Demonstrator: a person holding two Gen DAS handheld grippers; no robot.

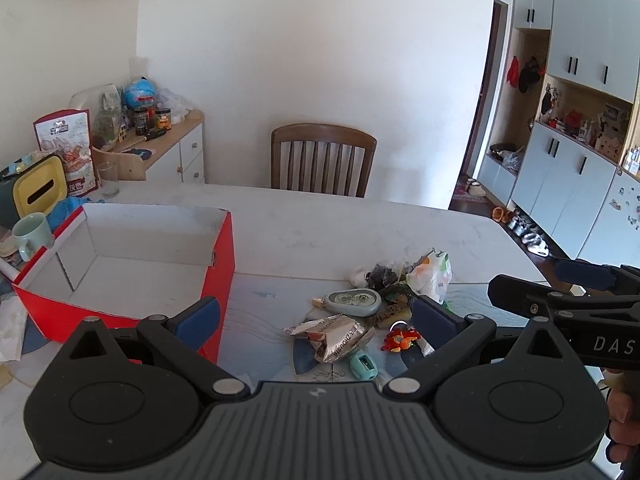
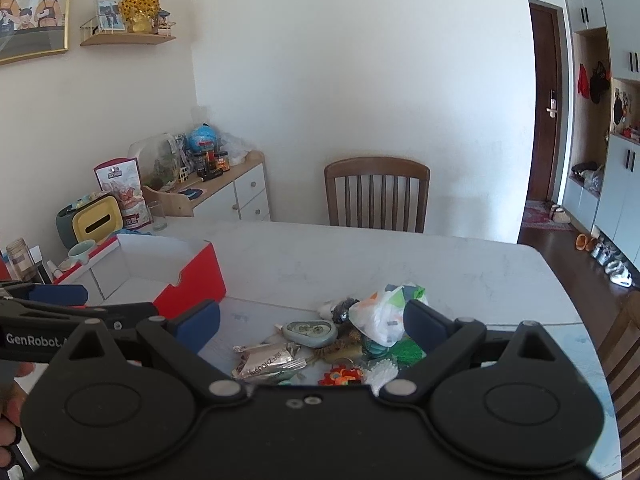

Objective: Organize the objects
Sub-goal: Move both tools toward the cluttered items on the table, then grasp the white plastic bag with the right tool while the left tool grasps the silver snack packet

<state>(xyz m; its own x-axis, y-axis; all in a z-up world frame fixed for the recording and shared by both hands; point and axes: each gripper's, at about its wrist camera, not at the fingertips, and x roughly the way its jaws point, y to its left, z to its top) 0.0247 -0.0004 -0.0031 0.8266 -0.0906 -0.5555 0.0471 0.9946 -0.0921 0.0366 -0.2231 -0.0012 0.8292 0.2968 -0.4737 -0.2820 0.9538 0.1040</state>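
Between my two spread grippers lies the small heap of clutter on the white marble-look table point(image 1: 360, 220), and everything turns on how that heap sits against the open red cardboard box with the white inside point(image 1: 132, 264). My left gripper point(image 1: 316, 314) has its blue-padded jaws wide apart with nothing between them; my right gripper point(image 2: 312, 320) stands the same, empty and spread.

From the left wrist view the box is to the left of the heap, and its near corner sits right by my left jaw. So my left hand is the nearer one to the box. The right one hangs over the right part of the heap, toward the crumpled white plastic bag with green and orange print point(image 2: 380, 312).

Closest to the box side lies the crinkled silver foil snack wrapper point(image 1: 332, 336), flattened, its long axis running roughly across my left jaws rather than along them. Just behind it rests the flat grey-green oval case point(image 1: 352, 301), lying crosswise too. A small orange toy figure point(image 1: 400, 338) and a mint-green pencil sharpener point(image 1: 363, 364) sit nearer me.

I judge the wrapper the natural first pick for the left hand: a dip forward, then a short carry left into the box, which looks empty from here.
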